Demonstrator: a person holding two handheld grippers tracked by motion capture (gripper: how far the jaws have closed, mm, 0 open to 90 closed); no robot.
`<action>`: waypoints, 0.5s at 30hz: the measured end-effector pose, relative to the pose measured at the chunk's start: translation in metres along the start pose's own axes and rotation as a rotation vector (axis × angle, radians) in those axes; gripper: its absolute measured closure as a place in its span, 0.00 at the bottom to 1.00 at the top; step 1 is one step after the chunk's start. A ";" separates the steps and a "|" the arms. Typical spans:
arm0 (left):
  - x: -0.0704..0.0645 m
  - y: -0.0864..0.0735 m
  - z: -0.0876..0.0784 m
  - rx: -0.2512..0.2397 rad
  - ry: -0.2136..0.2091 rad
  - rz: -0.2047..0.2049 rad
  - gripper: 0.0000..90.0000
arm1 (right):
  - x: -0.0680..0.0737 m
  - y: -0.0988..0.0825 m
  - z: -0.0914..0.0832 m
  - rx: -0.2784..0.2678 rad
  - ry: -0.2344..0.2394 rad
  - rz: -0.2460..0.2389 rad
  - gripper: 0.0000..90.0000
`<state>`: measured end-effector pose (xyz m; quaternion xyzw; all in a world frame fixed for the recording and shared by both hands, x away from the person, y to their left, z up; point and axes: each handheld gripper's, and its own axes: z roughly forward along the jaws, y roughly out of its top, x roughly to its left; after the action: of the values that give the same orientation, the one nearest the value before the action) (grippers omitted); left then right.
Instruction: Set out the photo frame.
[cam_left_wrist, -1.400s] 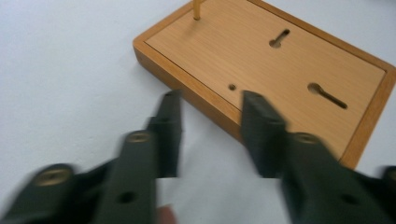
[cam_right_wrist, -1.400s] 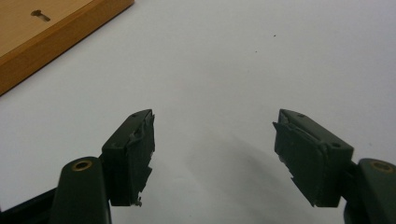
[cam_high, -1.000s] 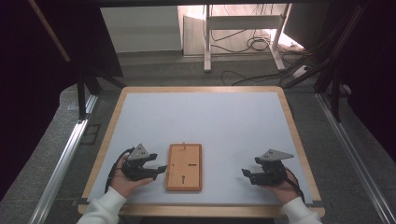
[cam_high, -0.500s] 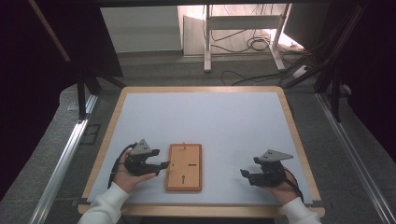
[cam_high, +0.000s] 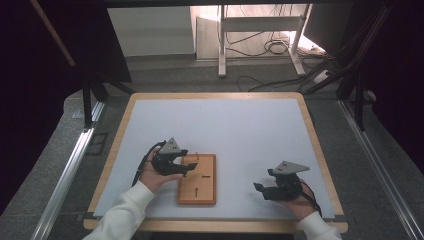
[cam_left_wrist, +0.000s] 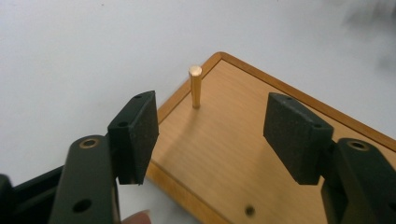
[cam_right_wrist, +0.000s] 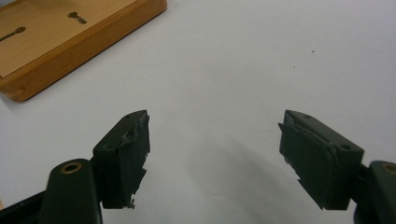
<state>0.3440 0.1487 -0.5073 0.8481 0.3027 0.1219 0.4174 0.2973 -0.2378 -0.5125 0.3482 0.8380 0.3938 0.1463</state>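
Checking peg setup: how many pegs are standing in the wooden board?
1. The peg stands upright near a far corner of the board, ahead of the open left gripper.

A white-topped table (cam_high: 240, 125) with a wooden rim stands on grey floor (cam_high: 165, 77). Beyond the table, a white stand (cam_high: 260, 37) sits among loose cables (cam_high: 272, 47) in bright light; either side of it is dark.

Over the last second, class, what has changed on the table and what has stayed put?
The left tongs have moved over the wooden board toward its upright peg, jaws open and just narrowing slightly, nothing gripped. The right tongs, open, and the board stayed put.
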 end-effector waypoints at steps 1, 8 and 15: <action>0.001 0.002 0.004 0.004 -0.002 0.012 0.41 | 0.001 0.000 0.000 0.000 -0.002 -0.005 0.27; 0.008 0.010 0.023 0.033 -0.017 0.026 0.52 | 0.009 0.003 0.002 -0.012 0.012 -0.030 0.27; 0.012 0.007 0.028 0.038 -0.026 0.010 0.66 | 0.017 0.005 0.006 -0.009 0.028 -0.057 0.26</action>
<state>0.3692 0.1354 -0.5195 0.8589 0.2954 0.1070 0.4043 0.2908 -0.2206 -0.5118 0.3179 0.8478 0.3981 0.1471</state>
